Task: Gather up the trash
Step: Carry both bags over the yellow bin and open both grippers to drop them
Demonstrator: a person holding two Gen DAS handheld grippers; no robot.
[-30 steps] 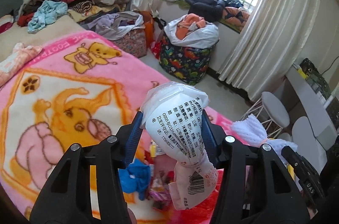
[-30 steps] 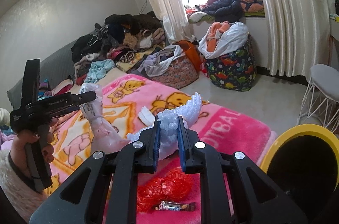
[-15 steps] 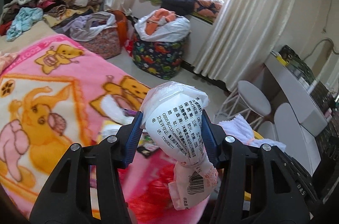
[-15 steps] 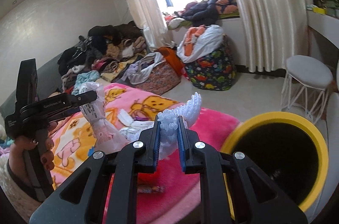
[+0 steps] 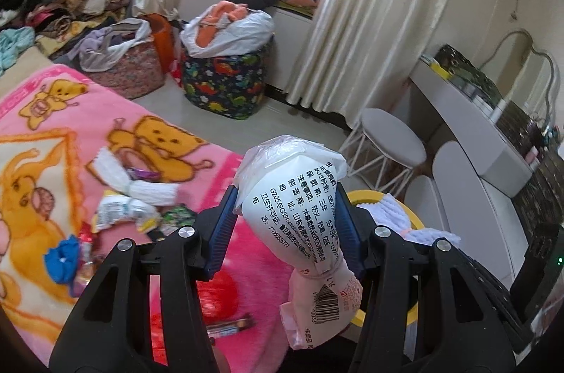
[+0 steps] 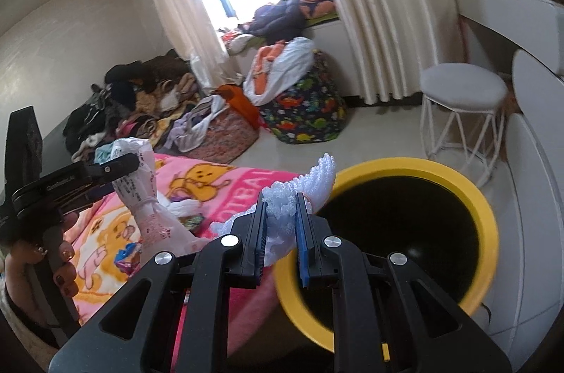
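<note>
Pink blanket [image 5: 105, 112] at left, with loose wrappers [image 5: 120, 207], blue scrap [image 5: 63, 258], candy bar [image 5: 229, 327] lying on it; left gripper [image 5: 285, 225] squeezes white plastic bag [image 5: 299, 207], bag up in air over blanket edge; right gripper [image 6: 280, 225] pinches white foam sheet [image 6: 310, 182], foam hangs right at rim of yellow bin [image 6: 416, 166]; white stool [image 6: 461, 91] stands beyond bin

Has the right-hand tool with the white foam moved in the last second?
Yes. The right tool, shut on the foam, has swung toward the yellow bin; its foam tip now overlaps the rim instead of the pink blanket.
</note>
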